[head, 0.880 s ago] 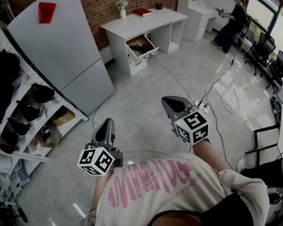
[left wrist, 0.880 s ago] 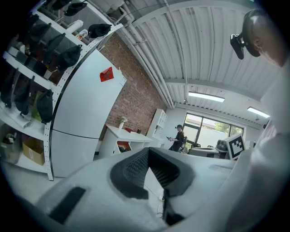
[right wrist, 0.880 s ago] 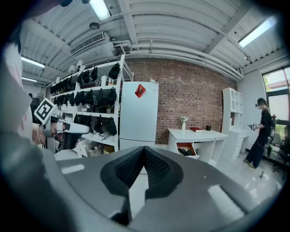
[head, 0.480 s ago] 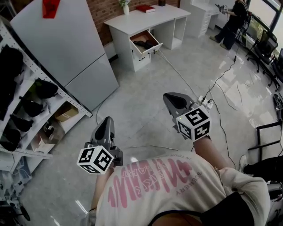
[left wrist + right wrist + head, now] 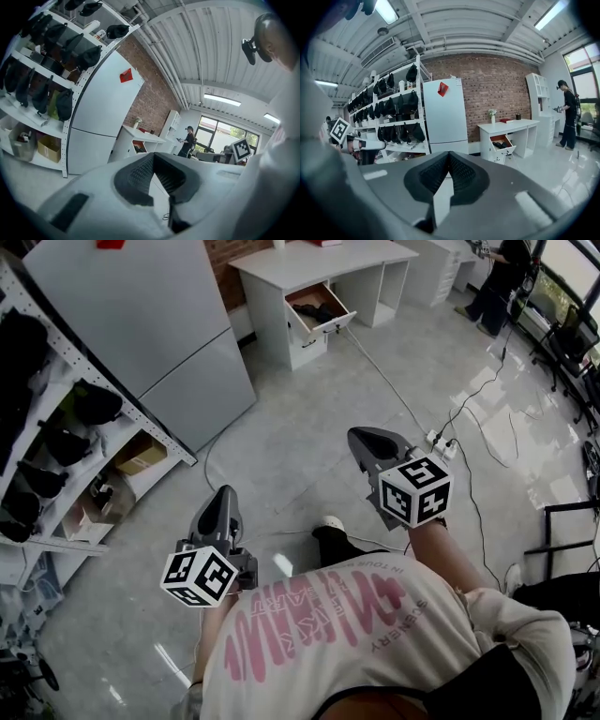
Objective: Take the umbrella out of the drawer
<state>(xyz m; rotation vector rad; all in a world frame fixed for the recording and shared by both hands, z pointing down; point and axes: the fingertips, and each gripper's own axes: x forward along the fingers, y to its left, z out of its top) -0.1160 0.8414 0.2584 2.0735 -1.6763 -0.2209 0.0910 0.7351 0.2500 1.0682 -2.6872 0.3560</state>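
While the person walks, the near bottom of the head view is filled by a pale shirt with pink print. Just above it, both claws point forward over the floor.

The left claw is at the lower left. Its own view shows the two jaws pressed together at the tips, with nothing between them. The right claw is right of the middle and a bit higher in the frame. Its jaws are closed tight too, and it holds nothing.

Between the claws, a shoe peeks out from under the shirt. A power strip lies on the floor just right of the right claw. A cord runs from it up toward the top of the frame.

On the left edge stands a shelf full of dark bags. Next to it, at the upper left, is a tall white fridge.

At the top middle, far from both claws, is a white tabletop. Its drawer is pulled open. Something dark lies inside, which looks like the umbrella, though it is too small to be sure.

Far away, in the upper right corner, a person in dark clothes stands.
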